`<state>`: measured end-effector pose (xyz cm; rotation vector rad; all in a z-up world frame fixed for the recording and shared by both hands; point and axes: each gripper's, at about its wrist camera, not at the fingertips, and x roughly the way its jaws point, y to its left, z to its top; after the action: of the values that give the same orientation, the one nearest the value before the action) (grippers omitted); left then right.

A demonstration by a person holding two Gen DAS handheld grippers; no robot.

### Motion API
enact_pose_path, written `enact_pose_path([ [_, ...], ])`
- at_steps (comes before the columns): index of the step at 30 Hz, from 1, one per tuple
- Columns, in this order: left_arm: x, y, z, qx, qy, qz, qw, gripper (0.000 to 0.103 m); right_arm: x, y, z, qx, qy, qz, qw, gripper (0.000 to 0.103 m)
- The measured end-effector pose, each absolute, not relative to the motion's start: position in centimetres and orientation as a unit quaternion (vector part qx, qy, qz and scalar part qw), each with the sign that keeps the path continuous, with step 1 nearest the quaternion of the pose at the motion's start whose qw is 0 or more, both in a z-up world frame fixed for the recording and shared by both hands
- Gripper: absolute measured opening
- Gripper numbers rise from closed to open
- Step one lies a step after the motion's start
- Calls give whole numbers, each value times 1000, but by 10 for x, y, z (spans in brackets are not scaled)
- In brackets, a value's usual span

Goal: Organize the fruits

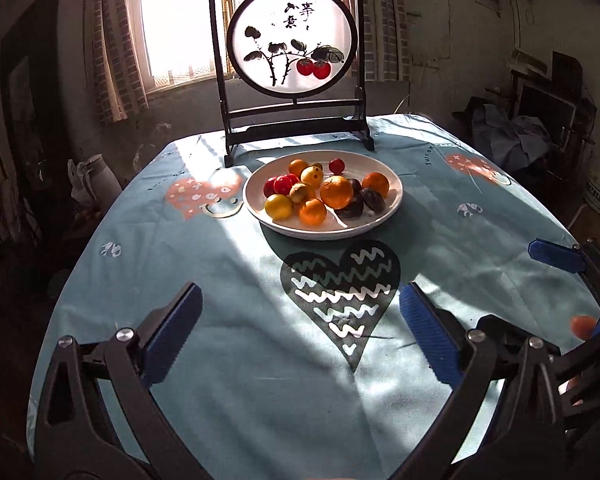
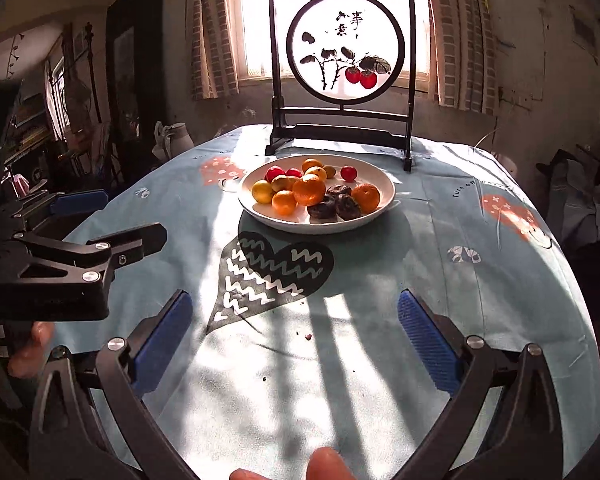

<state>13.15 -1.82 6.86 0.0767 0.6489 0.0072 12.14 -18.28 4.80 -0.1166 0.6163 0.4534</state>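
Observation:
A white plate (image 1: 384,216) (image 2: 374,216) at the far middle of the table holds several fruits: oranges (image 1: 336,191) (image 2: 309,189), yellow fruits (image 1: 279,206) (image 2: 261,191), small red fruits (image 1: 283,185) (image 2: 348,173) and dark dried fruits (image 1: 372,199) (image 2: 346,205). My left gripper (image 1: 300,332) is open and empty above the tablecloth, well short of the plate. My right gripper (image 2: 296,332) is open and empty, also short of the plate. The right gripper shows at the right edge of the left wrist view (image 1: 576,292); the left gripper shows at the left of the right wrist view (image 2: 112,220).
A framed round persimmon screen (image 1: 292,40) (image 2: 346,44) stands behind the plate at the table's far edge. The blue tablecloth (image 1: 220,264) (image 2: 380,280) has a dark heart print (image 1: 340,280) (image 2: 268,268). Furniture and clutter surround the table; a white jug (image 1: 100,176) (image 2: 178,136) stands beyond the left.

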Motion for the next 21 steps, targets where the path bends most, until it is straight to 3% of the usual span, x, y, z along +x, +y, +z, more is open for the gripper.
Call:
enact_pose_path([
  [21,89,-18,64,31,330,-7,944,101,88,-183,46,-58,308,223,923,102],
])
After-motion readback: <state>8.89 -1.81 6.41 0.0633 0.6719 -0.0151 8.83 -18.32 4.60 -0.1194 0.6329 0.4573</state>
